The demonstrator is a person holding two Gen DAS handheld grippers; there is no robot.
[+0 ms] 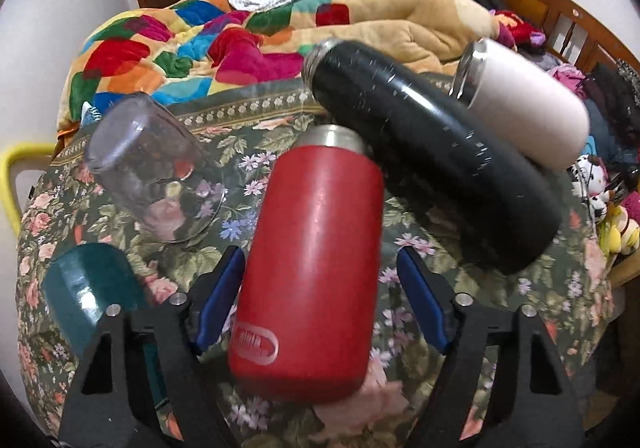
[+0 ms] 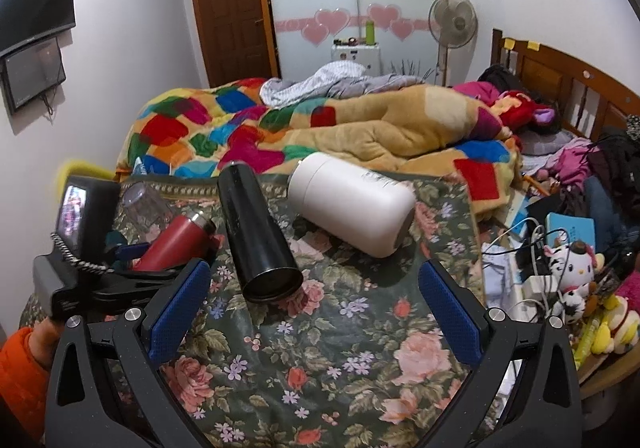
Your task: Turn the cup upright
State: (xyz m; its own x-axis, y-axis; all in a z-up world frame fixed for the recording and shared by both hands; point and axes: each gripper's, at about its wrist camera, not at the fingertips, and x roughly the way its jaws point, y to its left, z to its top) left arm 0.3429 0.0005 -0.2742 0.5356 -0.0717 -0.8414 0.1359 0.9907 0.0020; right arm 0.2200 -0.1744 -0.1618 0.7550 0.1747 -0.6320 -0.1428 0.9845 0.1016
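A red flask (image 1: 312, 272) lies on its side on the floral cloth (image 1: 420, 280), steel rim pointing away. My left gripper (image 1: 320, 300) is open with its blue pads on either side of the flask; the left pad looks close to it, the right pad stands apart. A black flask (image 1: 432, 168) and a white flask (image 1: 524, 104) lie on their sides behind it. In the right wrist view the red flask (image 2: 172, 240), black flask (image 2: 260, 232) and white flask (image 2: 352, 204) show, and my right gripper (image 2: 316, 308) is open and empty over the cloth (image 2: 320, 348).
A clear glass (image 1: 152, 172) lies tilted at the left, with a teal cup (image 1: 88, 288) nearer me. A bright quilt (image 1: 240, 36) is heaped behind. Toys and cables (image 2: 560, 268) crowd the right side. The left gripper's body (image 2: 80, 260) is at the left.
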